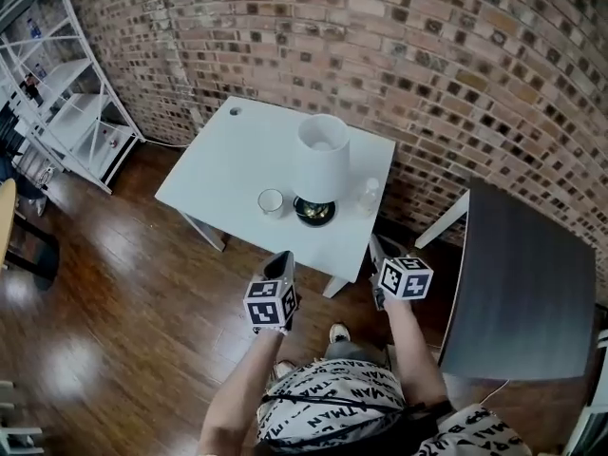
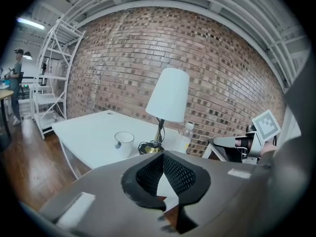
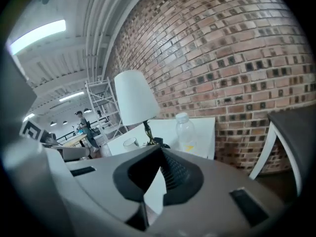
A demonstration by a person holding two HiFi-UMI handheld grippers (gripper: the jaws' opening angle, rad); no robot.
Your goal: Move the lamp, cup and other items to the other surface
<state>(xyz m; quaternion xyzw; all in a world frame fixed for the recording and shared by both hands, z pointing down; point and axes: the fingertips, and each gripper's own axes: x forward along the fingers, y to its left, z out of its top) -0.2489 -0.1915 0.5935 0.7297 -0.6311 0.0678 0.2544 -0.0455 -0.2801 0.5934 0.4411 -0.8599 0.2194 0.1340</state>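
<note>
The lamp [image 1: 320,160] is seen upright on the white counter [image 1: 233,160], long axis vertical and shade uppermost, flanked by the cup [image 1: 271,201] and bottle [image 1: 368,196], while the jaws of the left gripper [image 1: 282,256] and right gripper [image 1: 374,243] are clenched on nothing.

- Cut by the head view's edge at 3 o'clock: the dark table [image 1: 518,283], far side lost.
- Cut at 9 o'clock in that same view: the white shelving [image 1: 66,112].
- Half covered from above by its own shade: the lamp [image 1: 321,164], stem unseen, foot peeping out at 6 o'clock.
- Too faint to tell any contents: the clear bottle [image 1: 368,196], at 3 o'clock of the lamp.
- Mostly hidden behind the right gripper [image 3: 161,149] in its own view: the cup [image 3: 131,142], only the rim showing.
- Too small and blurred to make out, at 9 o'clock in the left gripper view: a distant person [image 2: 16,75].
</note>
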